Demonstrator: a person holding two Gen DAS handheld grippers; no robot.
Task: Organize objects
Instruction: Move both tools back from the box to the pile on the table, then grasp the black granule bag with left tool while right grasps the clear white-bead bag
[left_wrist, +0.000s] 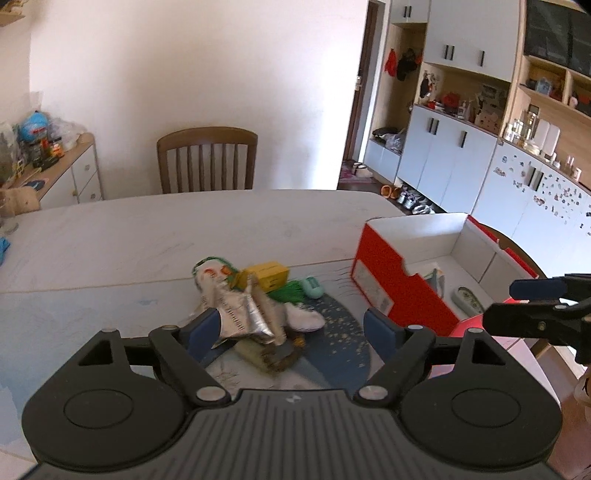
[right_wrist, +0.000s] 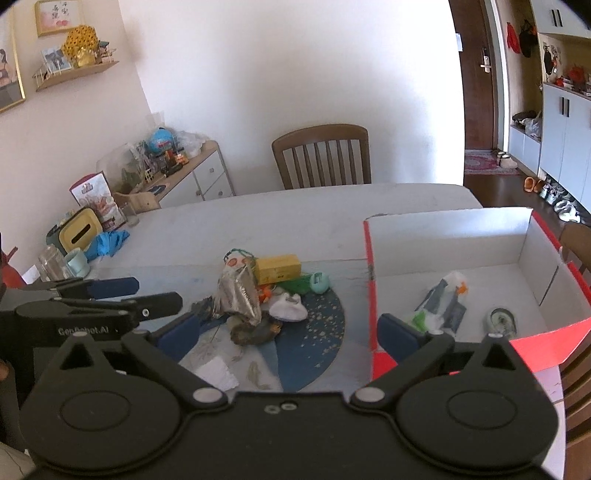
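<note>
A pile of small objects lies on a round blue mat (left_wrist: 332, 332) (right_wrist: 314, 343): a silver foil packet (left_wrist: 243, 314) (right_wrist: 238, 293), a yellow box (left_wrist: 269, 275) (right_wrist: 277, 268), a white cloth (right_wrist: 288, 306), a teal item (left_wrist: 313, 287) (right_wrist: 319, 282) and green pieces. My left gripper (left_wrist: 295, 330) is open just before the pile, the foil packet by its left finger. My right gripper (right_wrist: 290, 334) is open, hovering over the mat and the edge of the red-and-white box (left_wrist: 402, 291) (right_wrist: 524, 254). The box holds a plastic packet (right_wrist: 443, 299) and a small oval item (right_wrist: 501, 321).
The white table (left_wrist: 147, 236) (right_wrist: 295, 214) has a wooden chair (left_wrist: 207, 158) (right_wrist: 323, 157) behind it. A glass jar (right_wrist: 53, 262), mug, tissue box and blue gloves (right_wrist: 107, 242) stand at its far left. A sideboard and cupboards line the walls.
</note>
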